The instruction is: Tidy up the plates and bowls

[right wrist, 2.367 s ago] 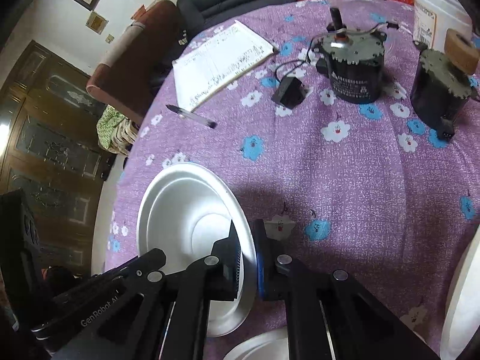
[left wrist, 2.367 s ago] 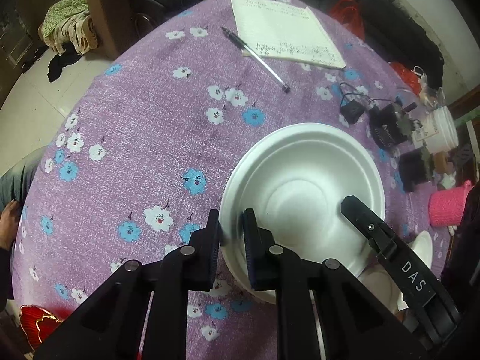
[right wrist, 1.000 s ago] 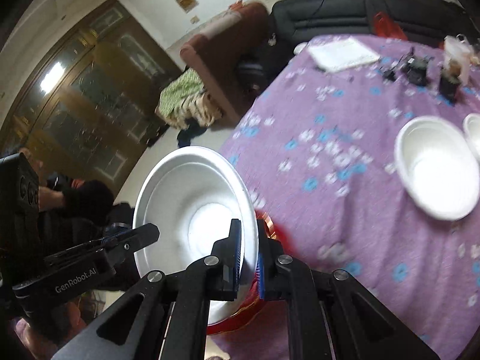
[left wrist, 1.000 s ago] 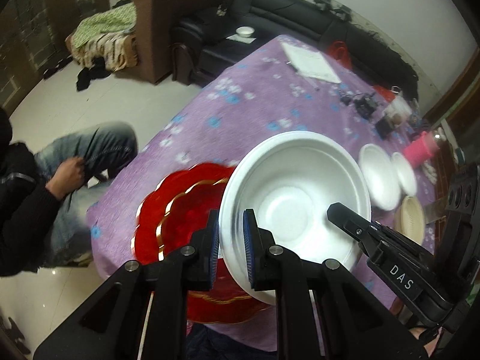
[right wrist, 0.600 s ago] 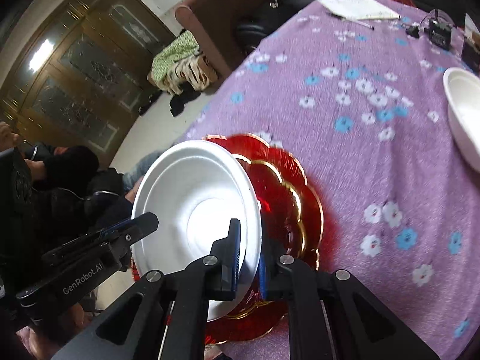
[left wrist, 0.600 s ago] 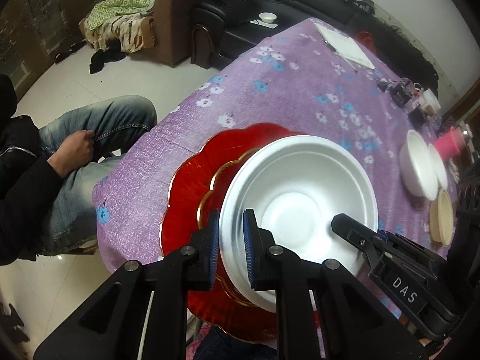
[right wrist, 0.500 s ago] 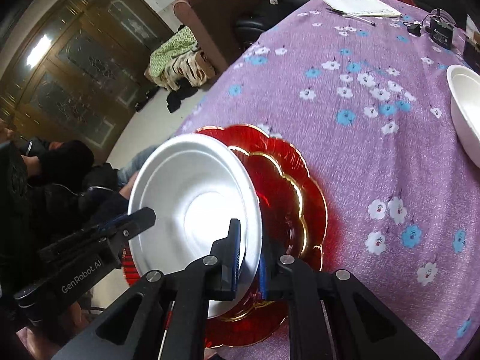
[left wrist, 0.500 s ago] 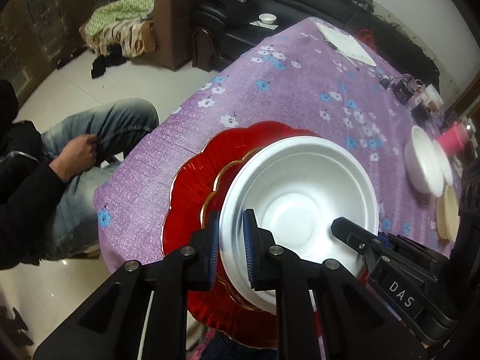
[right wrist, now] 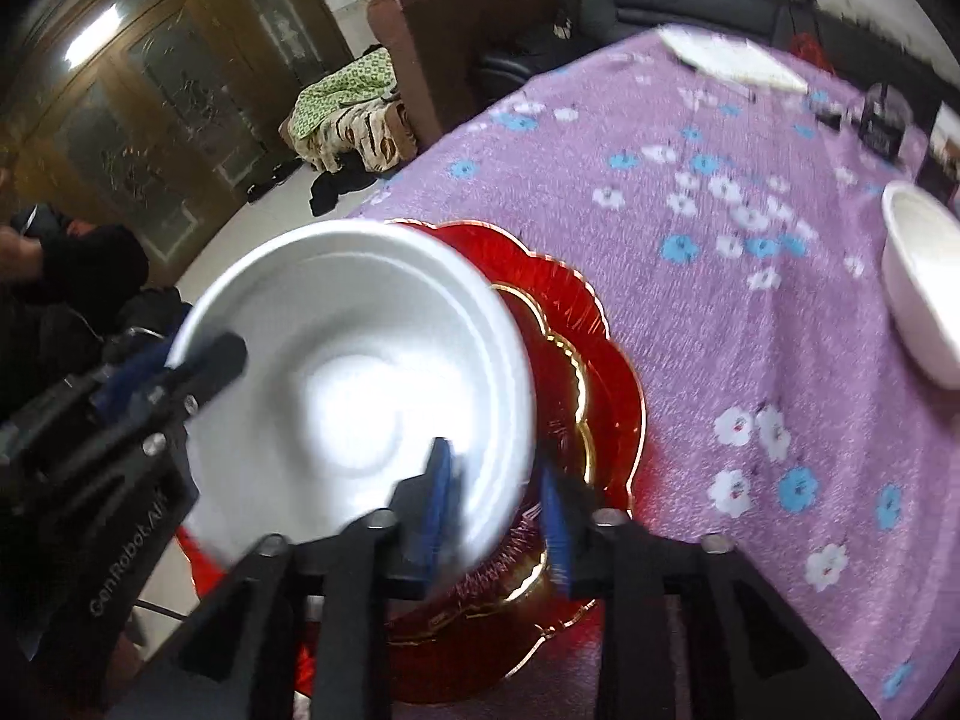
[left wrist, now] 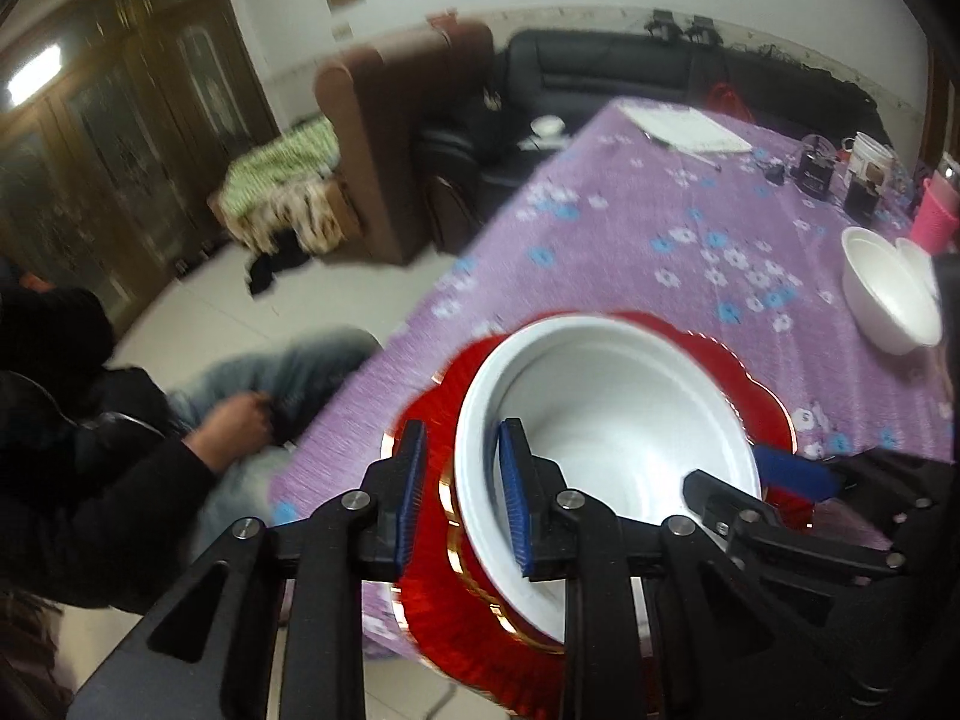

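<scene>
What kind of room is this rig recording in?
Most likely a home living or dining room: a black sofa and brown armchair stand behind a table under a purple flowered cloth, with wooden glazed doors at left.

Purple floral tablecloth (left wrist: 600, 252) covers table; on it: red plate (right wrist: 576, 324), white bowl (left wrist: 888, 300), notepad (left wrist: 690, 126).

One readable mark here — "GenRobot.AI", in pale letters running up the black body of the left claw (right wrist: 204, 369), seen from the right wrist view at the lower left edge. It's blurred but legible. The papers (left wrist: 690, 129) far across the counter (left wrist: 600, 252) carry writing — too small and smeared to read. Nothing else legible.
</scene>
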`<state>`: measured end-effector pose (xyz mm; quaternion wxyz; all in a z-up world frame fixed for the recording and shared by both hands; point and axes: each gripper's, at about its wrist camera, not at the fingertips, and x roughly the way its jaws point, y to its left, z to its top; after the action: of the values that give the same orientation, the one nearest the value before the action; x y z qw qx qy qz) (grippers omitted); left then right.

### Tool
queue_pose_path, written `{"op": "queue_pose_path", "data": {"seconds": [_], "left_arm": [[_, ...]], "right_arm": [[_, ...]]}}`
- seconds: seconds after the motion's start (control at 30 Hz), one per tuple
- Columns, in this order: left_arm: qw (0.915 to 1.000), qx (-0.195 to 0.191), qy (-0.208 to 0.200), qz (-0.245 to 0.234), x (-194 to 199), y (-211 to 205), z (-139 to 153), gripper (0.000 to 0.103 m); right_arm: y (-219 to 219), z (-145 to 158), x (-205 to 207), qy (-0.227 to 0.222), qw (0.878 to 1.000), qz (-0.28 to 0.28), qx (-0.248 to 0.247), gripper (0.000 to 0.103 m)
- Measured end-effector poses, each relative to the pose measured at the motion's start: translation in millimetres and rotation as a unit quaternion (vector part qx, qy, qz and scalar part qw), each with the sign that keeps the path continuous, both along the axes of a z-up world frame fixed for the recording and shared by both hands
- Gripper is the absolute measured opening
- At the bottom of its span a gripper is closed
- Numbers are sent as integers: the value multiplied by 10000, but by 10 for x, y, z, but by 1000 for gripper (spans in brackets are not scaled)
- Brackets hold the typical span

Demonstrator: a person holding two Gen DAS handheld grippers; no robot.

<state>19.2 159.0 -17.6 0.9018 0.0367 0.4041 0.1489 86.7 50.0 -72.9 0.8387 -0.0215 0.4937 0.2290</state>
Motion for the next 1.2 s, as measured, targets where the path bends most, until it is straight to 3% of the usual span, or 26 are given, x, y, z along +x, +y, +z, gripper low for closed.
{"op": "queue_pose_path", "data": {"seconds": [0.1, 0.47, 0.7, 0.97, 1.1, 1.2], "left_arm": [[9998, 80, -176, 56, -68, 38, 71, 40], [9952, 571, -786, 98, -363, -28, 316, 66], [9930, 655, -979, 58, -456, -106, 411, 68], [9944, 641, -821, 156, -359, -67, 328, 68], [9956, 637, -662, 163, -306, -34, 252, 80], [9966, 557, -593, 113, -279, 5, 215, 81]], "right_arm": [[-31, 97, -85, -319, 9994, 42, -98, 51], [-309, 500, -267, -850, 9955, 61, 406, 55], [-402, 563, -264, -857, 9943, -14, 641, 56], [-389, 527, -234, -825, 9940, 10, 719, 56], [-379, 469, -168, -756, 9946, -12, 704, 56], [-368, 401, -117, -663, 9956, -30, 661, 56]]}}
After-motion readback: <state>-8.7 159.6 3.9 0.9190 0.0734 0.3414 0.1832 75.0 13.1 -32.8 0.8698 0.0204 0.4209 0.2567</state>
